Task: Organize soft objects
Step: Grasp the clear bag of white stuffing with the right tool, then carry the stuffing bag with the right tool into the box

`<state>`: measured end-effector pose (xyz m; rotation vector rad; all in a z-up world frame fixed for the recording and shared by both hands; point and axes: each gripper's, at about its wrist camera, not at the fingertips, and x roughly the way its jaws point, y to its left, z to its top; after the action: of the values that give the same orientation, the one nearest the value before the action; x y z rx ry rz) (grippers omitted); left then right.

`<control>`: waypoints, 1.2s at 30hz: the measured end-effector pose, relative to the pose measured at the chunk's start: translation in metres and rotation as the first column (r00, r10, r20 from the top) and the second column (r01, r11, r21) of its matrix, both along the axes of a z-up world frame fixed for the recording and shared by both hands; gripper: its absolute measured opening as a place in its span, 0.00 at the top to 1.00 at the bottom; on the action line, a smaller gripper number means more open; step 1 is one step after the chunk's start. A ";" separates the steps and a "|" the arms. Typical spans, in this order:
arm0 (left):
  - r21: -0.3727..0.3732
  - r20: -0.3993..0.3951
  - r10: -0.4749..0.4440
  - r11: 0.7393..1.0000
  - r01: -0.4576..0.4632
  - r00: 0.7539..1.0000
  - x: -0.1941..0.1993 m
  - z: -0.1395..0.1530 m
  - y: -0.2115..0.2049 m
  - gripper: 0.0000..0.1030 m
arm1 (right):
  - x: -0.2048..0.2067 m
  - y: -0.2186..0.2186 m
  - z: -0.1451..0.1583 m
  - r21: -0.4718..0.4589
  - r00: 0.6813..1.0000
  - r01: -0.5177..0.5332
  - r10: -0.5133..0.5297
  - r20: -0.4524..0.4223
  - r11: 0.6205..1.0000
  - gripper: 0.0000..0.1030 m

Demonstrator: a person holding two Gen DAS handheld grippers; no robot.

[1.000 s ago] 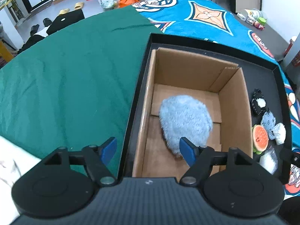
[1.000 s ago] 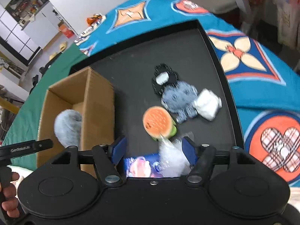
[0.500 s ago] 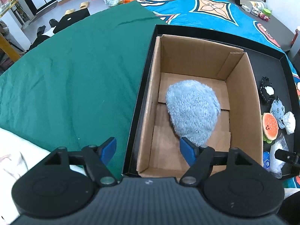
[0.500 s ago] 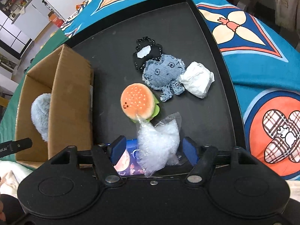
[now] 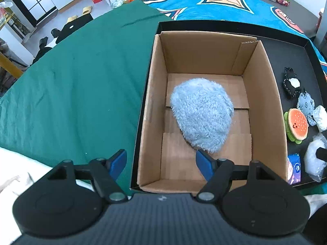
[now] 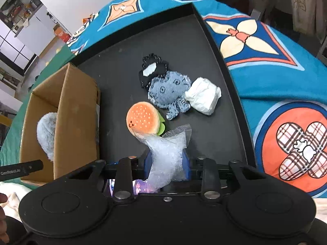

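One fluffy toy (image 5: 201, 116) lies in the box (image 5: 263, 94). The right gripper (image 6: 167, 163), just closing, pinches the bag (image 6: 165, 153); the left gripper (image 5: 161, 163) hangs open. Burger (image 6: 143, 118), doll (image 6: 169, 94) and others wait on the tray (image 6: 224, 65).

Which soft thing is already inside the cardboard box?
The fluffy blue plush. It alone lies in the cardboard box; the burger plush and the others sit outside on the black tray.
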<state>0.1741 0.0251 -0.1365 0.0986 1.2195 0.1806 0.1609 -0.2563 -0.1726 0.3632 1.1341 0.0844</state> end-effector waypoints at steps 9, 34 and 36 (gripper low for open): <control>0.036 0.002 -0.030 0.999 0.030 1.000 0.001 0.002 -0.011 0.29 | -0.001 -0.002 0.018 0.002 0.999 0.021 -0.022 0.045 1.000 0.71; 0.006 0.047 -0.038 0.999 0.038 0.998 -0.003 0.003 -0.002 0.30 | 0.006 0.034 0.073 -0.049 0.982 -0.022 0.031 0.186 0.999 0.71; 0.002 0.045 -0.041 0.999 0.041 0.998 -0.003 0.001 0.000 0.33 | 0.006 0.040 0.077 -0.059 0.979 -0.032 0.043 0.199 0.998 0.71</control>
<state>0.1716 0.0249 -0.1357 0.1201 1.1712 0.1473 0.1665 -0.2166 -0.0956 0.2772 0.9420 0.1201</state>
